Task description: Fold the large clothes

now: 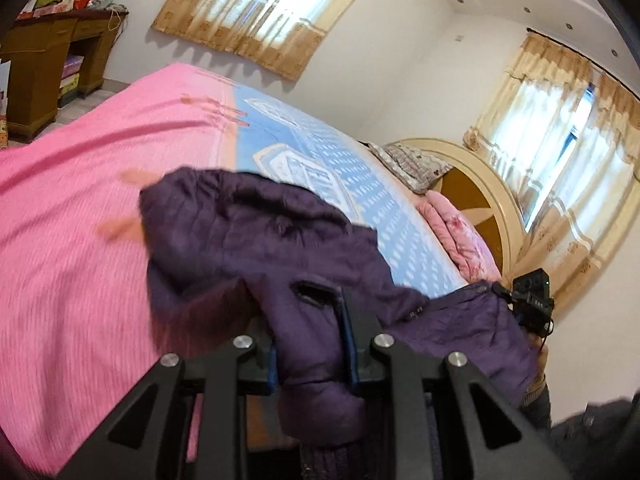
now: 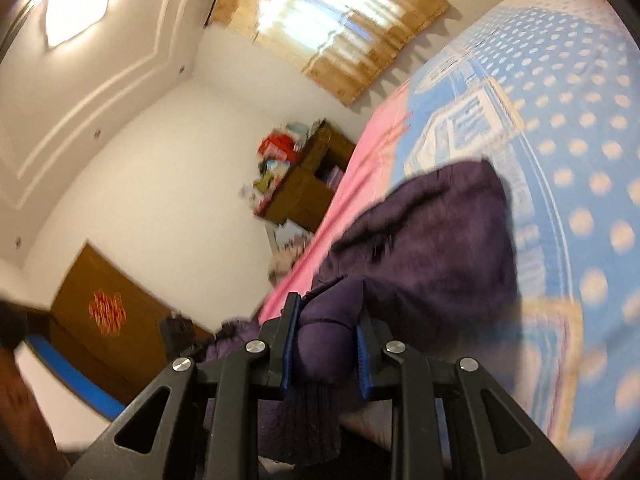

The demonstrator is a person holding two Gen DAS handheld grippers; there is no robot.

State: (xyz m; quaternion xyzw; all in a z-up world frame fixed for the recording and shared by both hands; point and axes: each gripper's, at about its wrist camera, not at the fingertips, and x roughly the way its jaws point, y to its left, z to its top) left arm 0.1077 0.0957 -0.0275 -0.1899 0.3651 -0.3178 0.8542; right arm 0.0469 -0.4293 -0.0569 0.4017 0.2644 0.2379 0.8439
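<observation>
A dark purple padded jacket (image 1: 260, 236) lies bunched on the bed and hangs between both grippers. My left gripper (image 1: 308, 320) is shut on a thick fold of the jacket near a ribbed cuff. My right gripper (image 2: 326, 332) is shut on another padded fold of the jacket (image 2: 432, 248), with a ribbed cuff hanging below the jaws. The right gripper also shows in the left wrist view (image 1: 530, 300) at the jacket's far right edge. Both views are tilted and blurred.
The bed has a pink sheet (image 1: 80, 208) and a blue dotted sheet (image 1: 360, 188). A pink quilt (image 1: 460, 236) and a pillow lie by the round headboard (image 1: 480, 184). A wooden desk (image 1: 44, 64) with boxes stands by the far wall. Curtained windows line the walls.
</observation>
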